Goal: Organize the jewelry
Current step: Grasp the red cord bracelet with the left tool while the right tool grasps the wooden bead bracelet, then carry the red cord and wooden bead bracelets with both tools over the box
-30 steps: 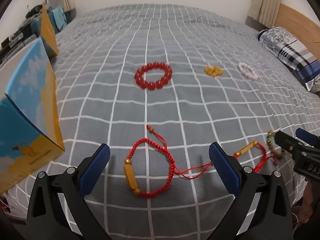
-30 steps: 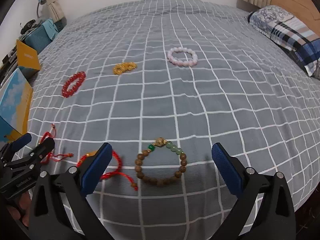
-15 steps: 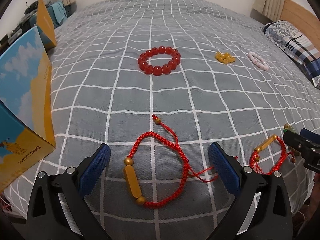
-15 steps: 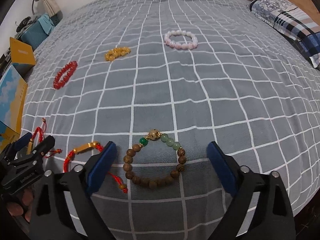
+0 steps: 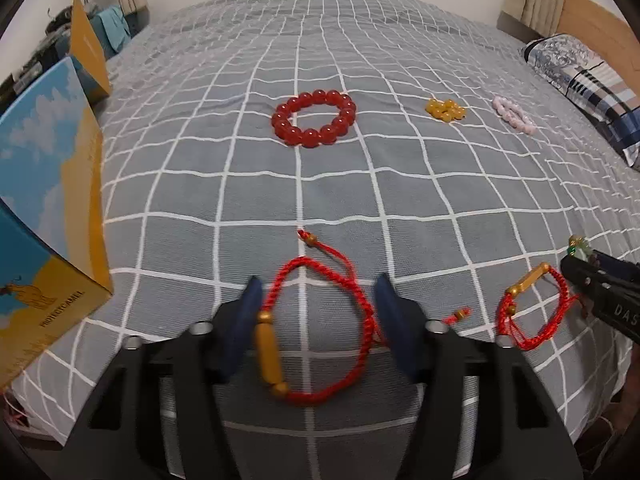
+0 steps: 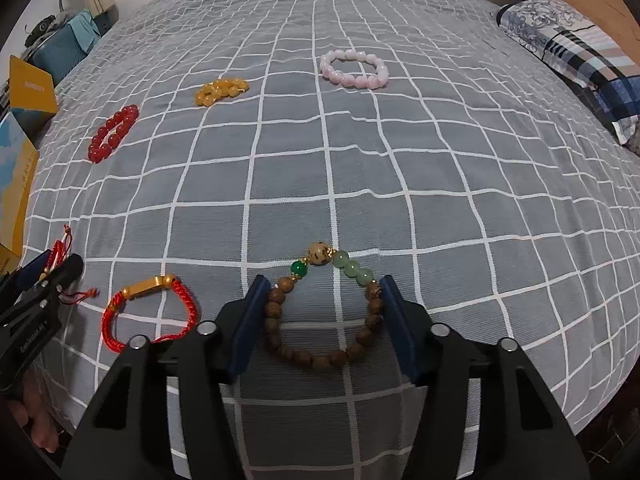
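My left gripper [image 5: 318, 292] straddles a red cord bracelet with a gold tube bead [image 5: 320, 328]; its jaws stand half closed, close beside the cord without clearly pinching it. My right gripper [image 6: 322, 292] straddles a brown wooden bead bracelet with green beads [image 6: 324, 312], jaws half closed and touching its sides. A second red cord bracelet [image 6: 150, 312] lies between them and also shows in the left wrist view [image 5: 532, 308]. Farther off lie a red bead bracelet [image 5: 314, 118], a yellow bead bracelet [image 5: 445, 109] and a pink bead bracelet [image 6: 354, 68].
A blue and yellow cardboard box [image 5: 48, 208] stands at the bed's left edge, with another yellow box [image 5: 88, 48] behind it. A plaid pillow [image 6: 580, 52] lies at the far right. The grey checked bedspread [image 6: 320, 168] stretches between the bracelets.
Both grippers moved forward and down over their bracelets, and both jaws narrowed from wide open to close around them.
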A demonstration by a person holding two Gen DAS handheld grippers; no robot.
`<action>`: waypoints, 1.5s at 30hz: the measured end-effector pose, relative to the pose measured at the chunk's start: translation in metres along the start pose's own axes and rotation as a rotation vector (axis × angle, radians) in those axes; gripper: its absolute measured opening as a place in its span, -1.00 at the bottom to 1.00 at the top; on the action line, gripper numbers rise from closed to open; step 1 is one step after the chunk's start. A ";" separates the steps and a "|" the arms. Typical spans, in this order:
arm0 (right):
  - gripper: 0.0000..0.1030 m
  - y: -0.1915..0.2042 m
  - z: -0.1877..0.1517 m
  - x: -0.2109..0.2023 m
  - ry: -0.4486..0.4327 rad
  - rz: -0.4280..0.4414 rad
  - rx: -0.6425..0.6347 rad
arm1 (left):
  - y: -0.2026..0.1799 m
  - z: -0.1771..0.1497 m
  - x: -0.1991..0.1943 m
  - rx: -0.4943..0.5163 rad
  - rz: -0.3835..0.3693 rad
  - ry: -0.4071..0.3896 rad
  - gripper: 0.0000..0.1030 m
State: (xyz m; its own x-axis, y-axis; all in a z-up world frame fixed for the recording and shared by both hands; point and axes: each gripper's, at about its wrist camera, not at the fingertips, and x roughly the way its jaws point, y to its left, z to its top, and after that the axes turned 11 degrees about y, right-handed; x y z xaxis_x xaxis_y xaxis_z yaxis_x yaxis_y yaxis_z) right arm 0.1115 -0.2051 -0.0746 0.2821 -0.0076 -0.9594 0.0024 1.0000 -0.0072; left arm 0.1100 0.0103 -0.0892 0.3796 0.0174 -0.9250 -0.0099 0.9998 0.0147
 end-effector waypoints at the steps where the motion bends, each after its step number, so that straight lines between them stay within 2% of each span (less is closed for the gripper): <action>1: -0.04 0.000 0.000 0.000 -0.002 -0.004 -0.002 | 0.000 0.000 0.000 0.004 0.001 0.000 -0.13; 4: -0.17 0.001 0.000 0.000 -0.007 -0.016 -0.006 | 0.002 0.001 -0.001 0.003 0.016 -0.002 -0.40; 7: -0.43 0.001 0.000 -0.002 -0.018 -0.024 -0.007 | 0.004 0.001 -0.002 -0.002 0.017 -0.004 -0.60; 8: -0.61 0.000 0.000 -0.003 -0.028 -0.026 0.001 | 0.005 0.001 -0.003 -0.004 0.017 -0.007 -0.65; 10: -0.76 -0.002 0.000 -0.007 -0.055 -0.039 0.018 | 0.005 0.001 -0.005 -0.004 0.015 -0.018 -0.84; 11: -0.83 -0.003 -0.001 -0.008 -0.065 -0.041 0.023 | 0.005 0.000 -0.007 -0.003 0.012 -0.023 -0.86; 31: -0.86 -0.012 0.000 -0.029 -0.175 -0.035 0.075 | 0.006 -0.001 -0.024 -0.012 -0.045 -0.062 -0.88; 45: -0.86 0.004 -0.001 -0.051 -0.232 -0.029 0.046 | 0.001 0.008 -0.047 -0.005 -0.055 -0.096 -0.88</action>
State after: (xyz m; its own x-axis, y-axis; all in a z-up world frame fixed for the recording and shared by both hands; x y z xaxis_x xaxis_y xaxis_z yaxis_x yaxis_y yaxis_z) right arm 0.0960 -0.2007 -0.0258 0.4942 -0.0415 -0.8684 0.0556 0.9983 -0.0161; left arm 0.0994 0.0109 -0.0429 0.4665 -0.0373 -0.8837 0.0093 0.9993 -0.0372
